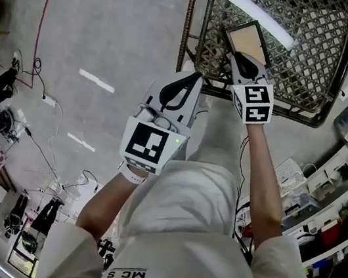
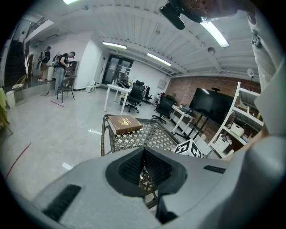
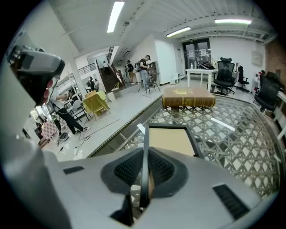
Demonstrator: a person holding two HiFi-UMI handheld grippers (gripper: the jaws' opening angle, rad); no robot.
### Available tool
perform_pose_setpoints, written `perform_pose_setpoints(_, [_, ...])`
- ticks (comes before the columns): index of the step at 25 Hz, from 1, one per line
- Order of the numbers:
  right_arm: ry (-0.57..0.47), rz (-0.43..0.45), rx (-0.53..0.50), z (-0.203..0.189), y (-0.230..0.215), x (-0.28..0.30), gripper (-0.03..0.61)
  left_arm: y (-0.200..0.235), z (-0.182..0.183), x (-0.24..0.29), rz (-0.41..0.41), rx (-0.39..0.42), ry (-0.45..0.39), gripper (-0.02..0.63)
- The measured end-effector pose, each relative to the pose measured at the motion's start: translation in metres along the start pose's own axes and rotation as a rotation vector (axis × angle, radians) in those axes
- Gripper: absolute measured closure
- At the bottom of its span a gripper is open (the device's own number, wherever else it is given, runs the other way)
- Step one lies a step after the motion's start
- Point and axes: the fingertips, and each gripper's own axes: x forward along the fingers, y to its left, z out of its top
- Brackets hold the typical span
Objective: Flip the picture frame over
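Observation:
The picture frame [image 1: 248, 41], a black border around a tan panel, is over the lattice table [image 1: 307, 65]. My right gripper [image 1: 246, 60] is shut on the frame's near edge. In the right gripper view the frame [image 3: 172, 138] runs away from the jaws, and its black left edge is pinched between the pads of my right gripper [image 3: 145, 165]. My left gripper [image 1: 187, 81] hovers just short of the table's near rim, left of the frame. It is shut with nothing in it, as the left gripper view also shows [image 2: 144, 154].
A brown book [image 3: 187, 97] lies at the table's far end, also visible in the left gripper view [image 2: 124, 124]. The table top is glass over wicker lattice [image 3: 241, 147]. Shelves and boxes [image 1: 340, 217] stand at the right, with cables on the floor [image 1: 39, 145] at the left.

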Motion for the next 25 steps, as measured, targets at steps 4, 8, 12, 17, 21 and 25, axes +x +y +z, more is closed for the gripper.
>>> perform_pose_setpoints(4, [-0.021,0.026,0.052,0.006,0.002,-0.006,0.525,-0.001,0.003,0.0,-0.007,0.006,0.002,0.589])
perform_pose_setpoints(8, [-0.04,0.056,0.093,0.01,0.005,-0.01,0.525,-0.003,0.005,0.002,-0.009,0.009,-0.003,0.589])
perform_pose_setpoints(12, [-0.062,0.083,0.132,0.018,0.007,-0.016,0.525,-0.006,0.01,0.003,-0.011,0.016,-0.007,0.589])
perform_pose_setpoints(17, [-0.099,0.111,0.187,0.027,0.01,-0.017,0.525,-0.003,0.01,0.003,-0.009,0.021,-0.007,0.589])
perform_pose_setpoints(21, [-0.118,0.137,0.238,0.032,0.011,-0.02,0.525,-0.004,0.01,0.002,-0.006,0.017,-0.007,0.589])
perform_pose_setpoints(25, [-0.139,0.17,0.314,0.035,0.012,-0.022,0.525,-0.004,0.008,0.001,-0.007,0.015,-0.007,0.589])
